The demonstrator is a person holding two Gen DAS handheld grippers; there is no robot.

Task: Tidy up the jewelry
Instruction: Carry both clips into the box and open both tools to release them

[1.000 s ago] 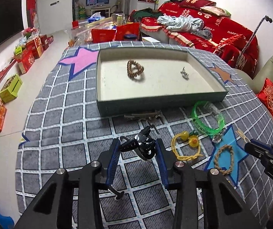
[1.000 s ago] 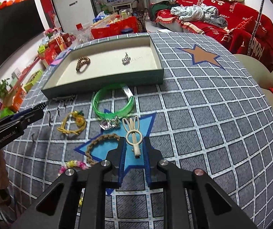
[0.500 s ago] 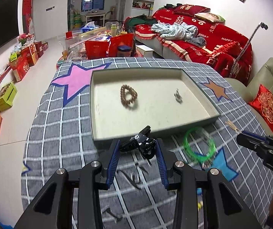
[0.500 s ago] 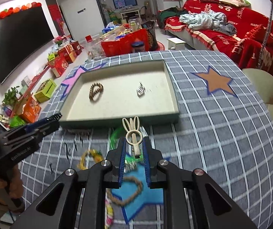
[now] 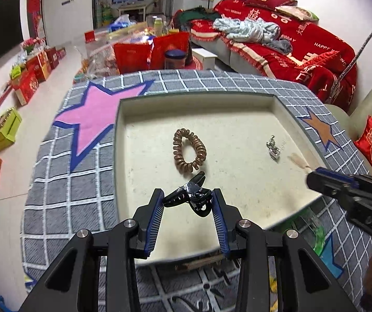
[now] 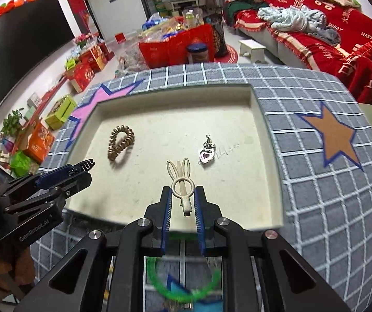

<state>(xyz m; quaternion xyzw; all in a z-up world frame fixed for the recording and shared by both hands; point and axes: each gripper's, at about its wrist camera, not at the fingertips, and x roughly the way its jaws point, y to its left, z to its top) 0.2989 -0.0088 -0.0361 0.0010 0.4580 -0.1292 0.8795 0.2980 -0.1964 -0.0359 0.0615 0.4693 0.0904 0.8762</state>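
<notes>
Left gripper (image 5: 188,201): fingers (image 5: 157,208) closing on a black claw clip (image 5: 192,199), which is hanging above the near part of the tray (image 5: 238,98); the same gripper is showing at the left edge of the right view (image 6: 82,171). Right gripper (image 6: 182,199): fingers (image 6: 166,202) clamping a cream clip (image 6: 182,184) with two rabbit-ear loops, ears pointing forward, over the near middle of the tray (image 6: 175,91); this gripper is entering the left view from the right (image 5: 313,179), the clip's tip (image 5: 299,162) sticking out ahead of it. Tray: shallow, cream-lined, dark-rimmed, sitting on a surface (image 5: 63,182) covered in grey checked cloth with star patches. Lying in the tray: a bronze coil hair tie (image 5: 189,150) left of centre (image 6: 120,141), just beyond the claw clip; a silver heart pendant (image 5: 273,148) right of centre (image 6: 206,153), well apart from the hair tie. Lying on the surface, near side of the tray: a green bangle (image 6: 183,283), blurred, showing beneath the right gripper and partly hidden by it. Background: a red-covered sofa (image 5: 290,41) beyond the surface.
</notes>
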